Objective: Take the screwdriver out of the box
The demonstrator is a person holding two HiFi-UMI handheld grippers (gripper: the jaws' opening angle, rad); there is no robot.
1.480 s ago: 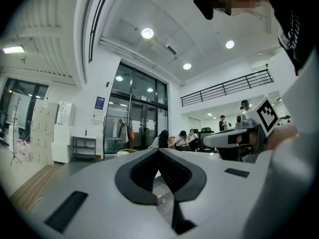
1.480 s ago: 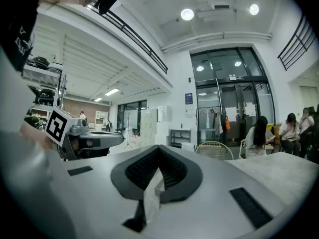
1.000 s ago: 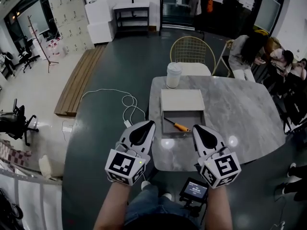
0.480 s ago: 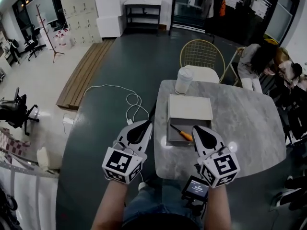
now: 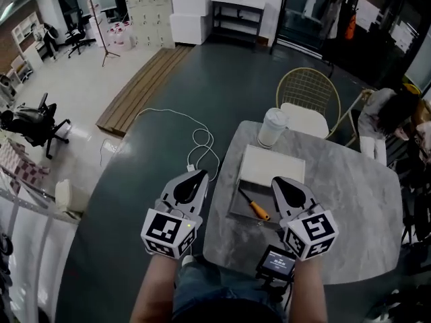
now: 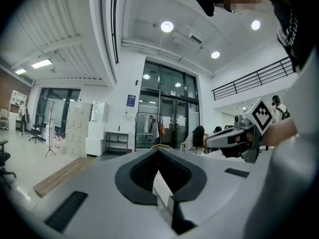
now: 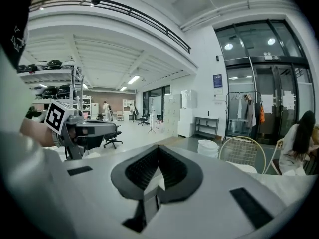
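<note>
An orange-handled screwdriver [image 5: 258,210] lies slantwise in the open grey box [image 5: 237,209], whose white lid [image 5: 273,167] lies just behind it on the marble table [image 5: 350,200]. My right gripper [image 5: 277,180] [image 7: 158,147] is shut and empty, above the box's right side, just right of the screwdriver. My left gripper [image 5: 200,173] [image 6: 159,151] is also shut and empty. It hovers over the dark floor, left of the table's edge. Neither gripper view shows the box or the screwdriver.
A white cylindrical container [image 5: 272,127] stands behind the lid. A gold wire chair [image 5: 308,91] is at the table's far side, and a seated person [image 5: 394,113] is at the right. A white cable [image 5: 195,140] lies on the floor. A small screen device [image 5: 276,262] hangs below my hands.
Both grippers moved forward and stayed shut. The right gripper's tip, earlier short of the box's near edge, now reaches over the box beside the screwdriver. The view swung so the table sits farther right.
</note>
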